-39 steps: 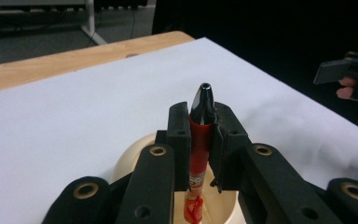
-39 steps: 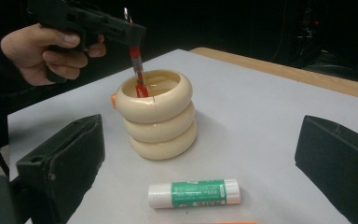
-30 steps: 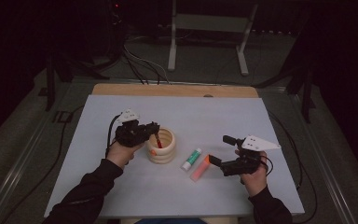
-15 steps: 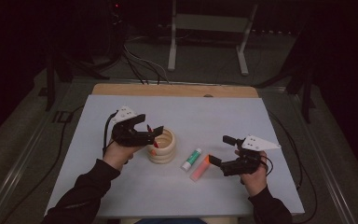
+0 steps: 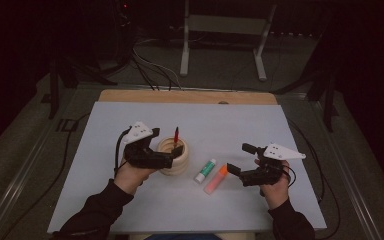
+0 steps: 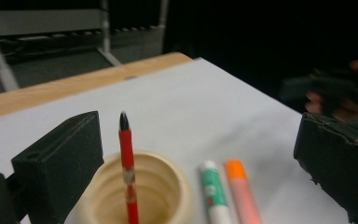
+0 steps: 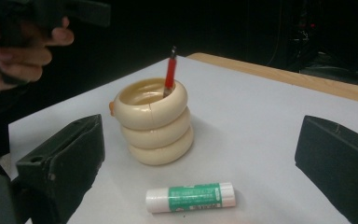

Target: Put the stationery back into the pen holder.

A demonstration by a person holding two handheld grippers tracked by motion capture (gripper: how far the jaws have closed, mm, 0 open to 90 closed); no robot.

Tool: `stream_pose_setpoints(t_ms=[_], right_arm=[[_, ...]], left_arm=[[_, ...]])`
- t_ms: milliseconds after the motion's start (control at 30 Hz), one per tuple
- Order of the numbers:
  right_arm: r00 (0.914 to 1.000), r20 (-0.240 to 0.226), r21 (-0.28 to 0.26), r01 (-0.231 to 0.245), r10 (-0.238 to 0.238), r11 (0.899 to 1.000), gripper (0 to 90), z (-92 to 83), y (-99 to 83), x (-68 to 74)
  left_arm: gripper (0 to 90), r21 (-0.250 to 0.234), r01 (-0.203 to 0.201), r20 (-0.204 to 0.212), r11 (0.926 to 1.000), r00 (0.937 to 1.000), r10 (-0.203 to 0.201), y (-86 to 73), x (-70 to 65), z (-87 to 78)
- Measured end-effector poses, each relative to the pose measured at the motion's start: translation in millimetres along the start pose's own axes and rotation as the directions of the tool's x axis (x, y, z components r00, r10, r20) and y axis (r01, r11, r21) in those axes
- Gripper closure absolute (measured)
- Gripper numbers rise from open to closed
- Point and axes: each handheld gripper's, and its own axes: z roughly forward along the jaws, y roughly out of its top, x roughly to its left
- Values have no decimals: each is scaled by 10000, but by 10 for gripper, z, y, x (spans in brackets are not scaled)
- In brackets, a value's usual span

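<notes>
A red pen [image 5: 176,135] was seen standing in the cream ringed holder [image 5: 176,159], released. The left gripper [image 5: 176,151], jaws just opened wide, was held beside it; the right gripper [image 5: 240,160] was held apart-jawed, empty.

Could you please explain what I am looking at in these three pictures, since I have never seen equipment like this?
A person sits at a pale grey table with a hand-held gripper in each hand: a tool with two black jaws. The high view looks down from above. The other two pictures come from small cameras riding on each tool. The left hand-held gripper has just been opening; its jaws stand apart around a red pen, not pressing it. The pen stands in a cream ribbed plastic cup. The right hand-held gripper is open and holds nothing. Between the hands lie a green-and-white glue stick and an orange marker.
</notes>
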Motion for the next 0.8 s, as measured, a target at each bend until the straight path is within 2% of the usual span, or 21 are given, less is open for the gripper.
stream_pose_setpoints(t_ms=[300,567,667,800], right_arm=[[10000,-4,-11,-62,62,10000,19,-4,-4,-26],[10000,41,-1,-76,76,10000,19,-5,-11,-46],[9999,81,15,-67,67,10000,19,-3,-14,-54],[9999,95,27,-74,74,10000,19,-4,-17,-62]], left_arm=[[19,243,-70,461,9997,9989,59,-154,-218,124],[19,402,-127,799,9991,9968,95,-258,-354,226],[19,617,-140,1079,9980,9941,73,-329,-432,309],[19,746,-168,1193,9971,9928,78,-398,-499,387]])
